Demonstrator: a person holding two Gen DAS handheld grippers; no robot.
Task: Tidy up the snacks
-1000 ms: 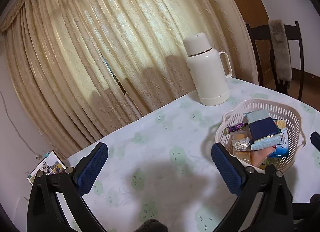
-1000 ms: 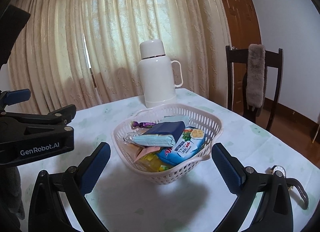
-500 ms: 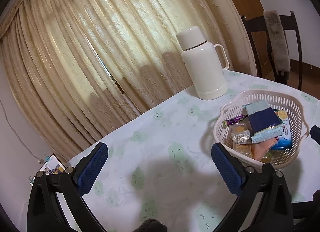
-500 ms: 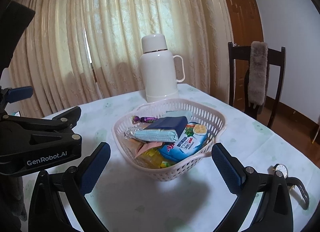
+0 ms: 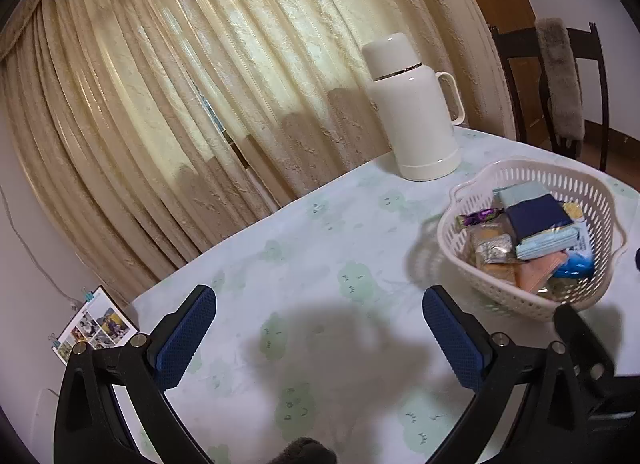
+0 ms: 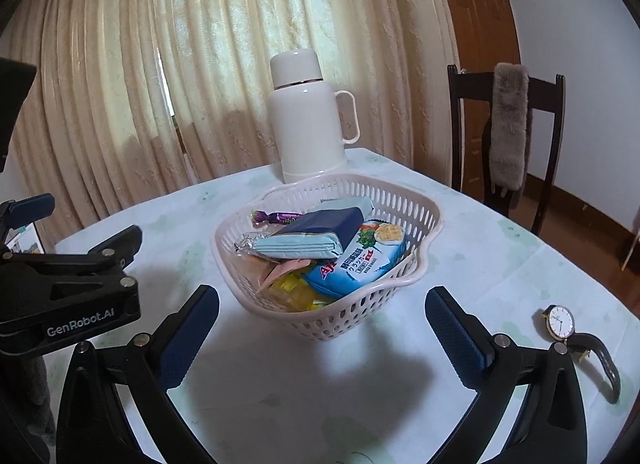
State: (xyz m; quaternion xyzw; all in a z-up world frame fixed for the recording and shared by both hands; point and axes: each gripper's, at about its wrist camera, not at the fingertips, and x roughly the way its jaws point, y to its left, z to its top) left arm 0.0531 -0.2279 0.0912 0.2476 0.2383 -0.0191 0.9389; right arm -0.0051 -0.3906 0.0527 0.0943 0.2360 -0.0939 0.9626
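Basket on worktop: snacks all piled inside, none loose outside. Left gripper, right gripper: fingers apart, empty. Stage: gathered already, or awaiting sorting out.

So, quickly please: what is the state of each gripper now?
Left gripper: open, holding nothing.
Right gripper: open, holding nothing, facing the snack basket.

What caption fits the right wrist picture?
Open right gripper faces a snack-filled basket before a white flask, a watch lying nearby.
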